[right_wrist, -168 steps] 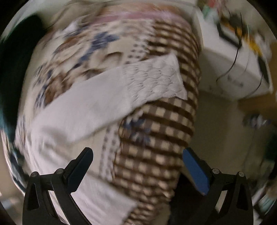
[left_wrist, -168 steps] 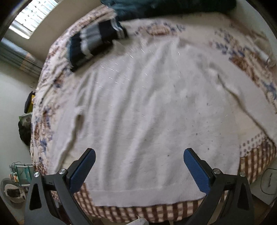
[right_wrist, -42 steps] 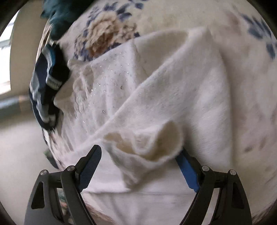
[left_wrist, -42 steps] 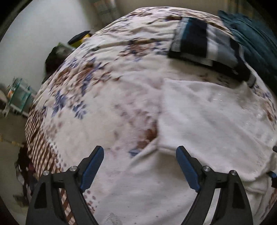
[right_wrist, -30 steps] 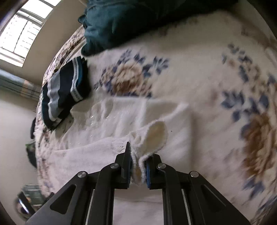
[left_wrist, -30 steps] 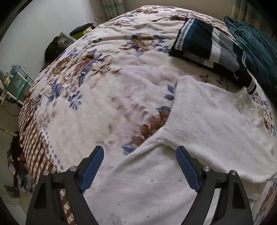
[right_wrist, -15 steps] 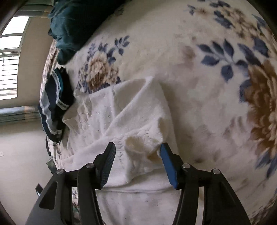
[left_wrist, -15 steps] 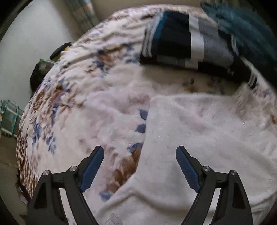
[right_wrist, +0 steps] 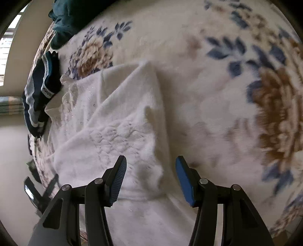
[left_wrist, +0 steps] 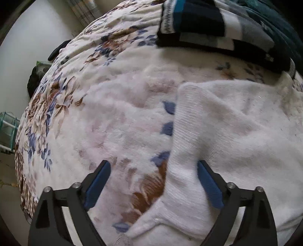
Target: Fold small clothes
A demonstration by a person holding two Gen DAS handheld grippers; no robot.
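Note:
A white knitted sweater (left_wrist: 236, 132) lies flat on the floral bed cover, with its shoulder corner near the middle of the left wrist view. My left gripper (left_wrist: 151, 174) hovers low over the sweater's left edge. Its jaws are opening wide; one finger is over the blanket and the other over the knit, gripping nothing. In the right wrist view a sleeve is folded across the sweater (right_wrist: 113, 132). My right gripper (right_wrist: 151, 170) straddles the folded sleeve's edge. Its jaws are closing, but the pads stand clear of the cloth.
A folded navy, white and grey striped garment (left_wrist: 208, 24) (right_wrist: 39, 85) lies just beyond the sweater's collar. A dark teal garment (left_wrist: 280, 28) (right_wrist: 66, 15) is behind it. The flowered blanket (left_wrist: 85, 117) (right_wrist: 227, 94) stretches left and right. The bed's edge and floor show at far left.
The right gripper let go of the sleeve cuff it pinched a second ago; the sleeve now lies on the sweater. The left gripper sank closer to the sweater's shoulder edge.

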